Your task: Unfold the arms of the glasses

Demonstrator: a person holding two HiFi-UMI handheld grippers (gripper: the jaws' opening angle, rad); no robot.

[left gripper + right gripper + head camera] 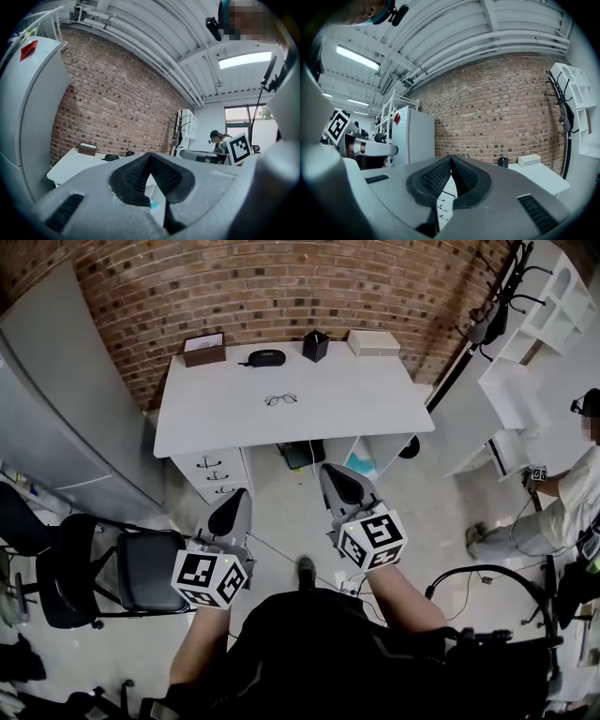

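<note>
Left gripper [231, 510] and right gripper [339, 482]: grey shells, ribbed black pads clenched together, nothing between. Both over pale floor, well short of smooth white table [375, 404]. Thin-rimmed glasses [280, 399] lie mid-tabletop; oval black case [265, 357] beyond, near rough brick wall [281, 287].

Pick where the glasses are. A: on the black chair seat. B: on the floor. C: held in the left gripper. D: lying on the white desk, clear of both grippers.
D: the glasses lie on the white desk, while the left gripper and right gripper, both shut and empty, are short of it.
</note>
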